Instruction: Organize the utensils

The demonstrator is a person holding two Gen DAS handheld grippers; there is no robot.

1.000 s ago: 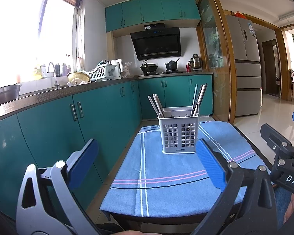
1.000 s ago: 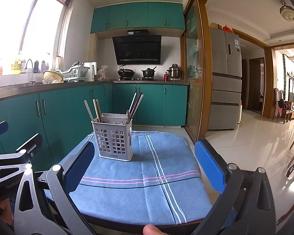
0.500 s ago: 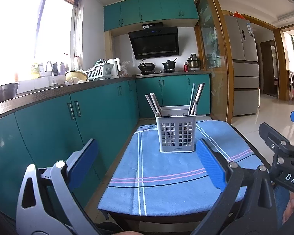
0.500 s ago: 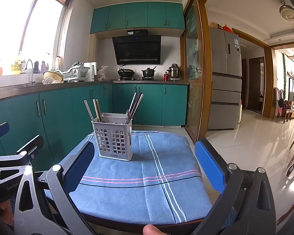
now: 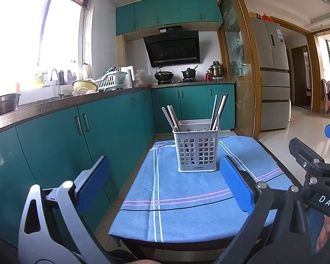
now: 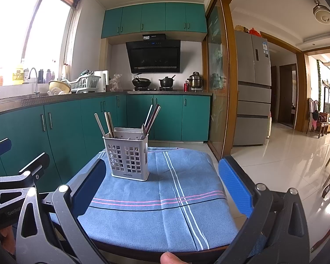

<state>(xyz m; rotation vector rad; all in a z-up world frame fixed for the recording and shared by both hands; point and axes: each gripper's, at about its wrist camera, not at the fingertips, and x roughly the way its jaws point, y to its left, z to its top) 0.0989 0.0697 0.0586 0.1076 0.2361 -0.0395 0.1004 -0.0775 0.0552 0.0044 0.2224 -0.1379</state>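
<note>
A white slotted utensil holder (image 5: 197, 151) stands on a small table covered by a blue striped cloth (image 5: 187, 198). It holds pale chopsticks (image 5: 170, 117) on its left side and darker chopsticks (image 5: 219, 112) on its right. It also shows in the right wrist view (image 6: 127, 158), with a spoon handle (image 6: 143, 129) among the sticks. My left gripper (image 5: 165, 180) is open and empty, held back at the table's near edge. My right gripper (image 6: 162, 184) is open and empty, beside it on the right.
Teal cabinets (image 5: 81, 136) and a counter with a sink and dish rack (image 5: 107, 81) run along the left. A stove with pots (image 5: 176, 74) is at the back. A glass sliding door (image 6: 217, 88) and fridge (image 6: 253, 88) stand to the right, with tiled floor beyond.
The left wrist view has shifted slightly, so the holder sits a little further left in it. The right gripper has barely moved. Both stay open.
</note>
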